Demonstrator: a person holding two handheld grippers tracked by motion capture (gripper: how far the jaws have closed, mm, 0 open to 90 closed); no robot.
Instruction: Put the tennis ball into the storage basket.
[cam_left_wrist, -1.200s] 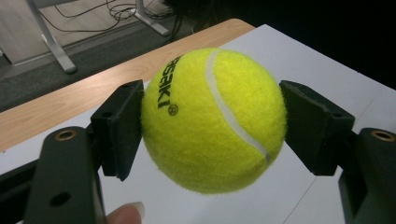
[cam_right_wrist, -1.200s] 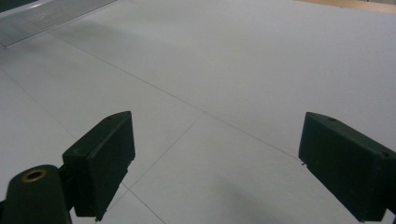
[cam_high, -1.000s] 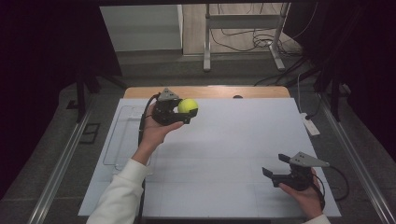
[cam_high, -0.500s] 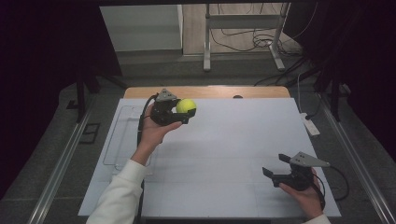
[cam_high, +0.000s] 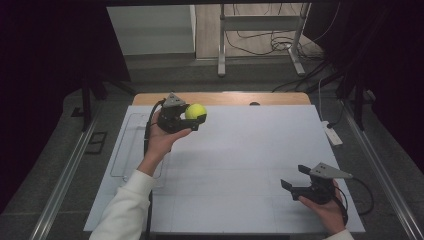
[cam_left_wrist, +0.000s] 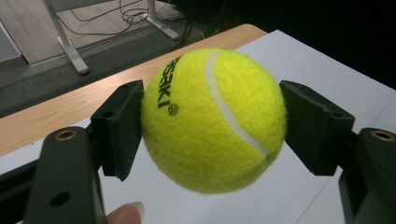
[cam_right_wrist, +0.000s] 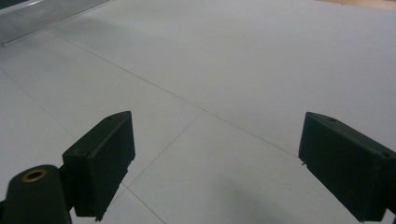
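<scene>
Tennis ball (cam_high: 195, 111) is seen from the high view gripped in the left gripper (cam_high: 192, 118), raised above the far left part of the white table (cam_high: 240, 165); the right gripper (cam_high: 295, 176) is held low at the near right, well apart from the ball, with a clear tray (cam_high: 131, 150) lying at the left edge. In the left gripper view, the ball (cam_left_wrist: 214, 119) is shown pinched between both jaws, clear of the surface, its black lettering and white seam legible, and a fingertip (cam_left_wrist: 125, 214) is caught at the bottom edge. In the right gripper view, the jaws are spread wide with nothing between them, above bare tabletop (cam_right_wrist: 224, 70). Any handover would likely run diagonally across the table, though none is indicated.
</scene>
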